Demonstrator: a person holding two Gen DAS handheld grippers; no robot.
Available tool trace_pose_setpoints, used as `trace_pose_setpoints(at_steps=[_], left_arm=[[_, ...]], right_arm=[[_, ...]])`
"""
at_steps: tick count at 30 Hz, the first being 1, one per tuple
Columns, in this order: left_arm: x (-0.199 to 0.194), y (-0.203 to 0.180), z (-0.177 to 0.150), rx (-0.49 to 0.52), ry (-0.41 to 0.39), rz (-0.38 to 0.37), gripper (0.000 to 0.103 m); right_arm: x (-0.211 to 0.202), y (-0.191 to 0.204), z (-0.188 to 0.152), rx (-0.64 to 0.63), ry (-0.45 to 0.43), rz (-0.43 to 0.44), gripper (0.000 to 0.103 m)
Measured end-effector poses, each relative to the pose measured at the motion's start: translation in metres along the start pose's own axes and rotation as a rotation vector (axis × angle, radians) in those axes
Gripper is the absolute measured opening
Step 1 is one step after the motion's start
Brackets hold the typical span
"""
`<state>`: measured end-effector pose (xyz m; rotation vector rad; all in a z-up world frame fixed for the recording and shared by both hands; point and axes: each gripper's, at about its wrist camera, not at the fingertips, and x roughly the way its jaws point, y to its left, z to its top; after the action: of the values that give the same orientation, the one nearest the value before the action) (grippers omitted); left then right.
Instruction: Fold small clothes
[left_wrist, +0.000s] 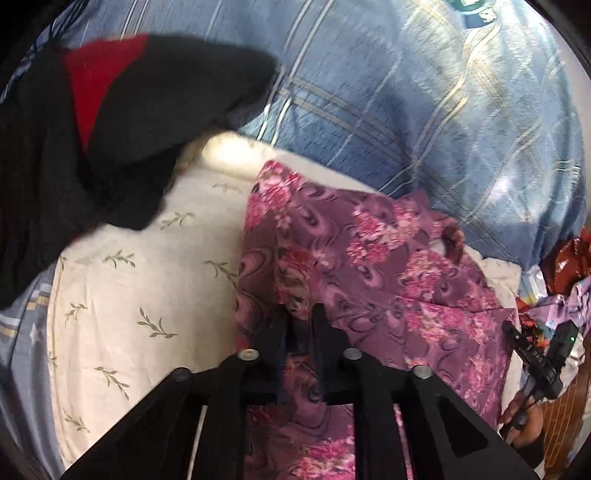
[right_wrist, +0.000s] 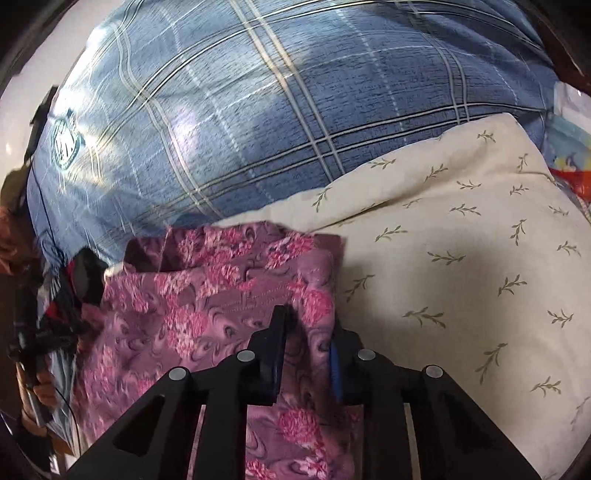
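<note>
A purple garment with pink flowers (left_wrist: 369, 266) lies on a cream pillow with a leaf print (left_wrist: 122, 288). My left gripper (left_wrist: 301, 314) is shut on the garment's near left edge. In the right wrist view the same garment (right_wrist: 207, 302) hangs over the pillow (right_wrist: 461, 266), and my right gripper (right_wrist: 310, 332) is shut on its near right edge, with cloth bunched between the fingers. The right gripper also shows at the right edge of the left wrist view (left_wrist: 539, 354), and the left one at the left edge of the right wrist view (right_wrist: 40, 332).
A black and red garment (left_wrist: 110, 122) lies at the upper left on the pillow. A blue plaid bedsheet (right_wrist: 258, 110) covers the bed behind. Crumpled colourful wrappers (left_wrist: 561, 280) lie at the right of the left wrist view.
</note>
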<state>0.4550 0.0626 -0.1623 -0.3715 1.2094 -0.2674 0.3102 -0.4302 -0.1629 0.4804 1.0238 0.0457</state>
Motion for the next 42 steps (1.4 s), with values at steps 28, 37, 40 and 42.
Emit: trace_pose_setpoints(at_steps=[28,37,40,42], left_arm=[[0.002,0.029,0.025,-0.262,-0.186,0.077,0.004],[-0.02,0.062,0.01,-0.31,-0.158,0.057,0.006],[-0.053,0.056,-0.005,-0.287,-0.179,0.052,0.007],[-0.07,0.042,-0.028,-0.268,-0.174,0.013,0.009]], right_arm=[[0.017,-0.001,0.055,0.089,-0.133,0.046,0.005],[0.031,-0.011,0.042,0.12,-0.073,-0.064,0.014],[-0.008,-0.011,0.029,0.102,-0.112,-0.029,0.015],[-0.028,-0.014,0.017,0.112,-0.118,0.022,0.026]])
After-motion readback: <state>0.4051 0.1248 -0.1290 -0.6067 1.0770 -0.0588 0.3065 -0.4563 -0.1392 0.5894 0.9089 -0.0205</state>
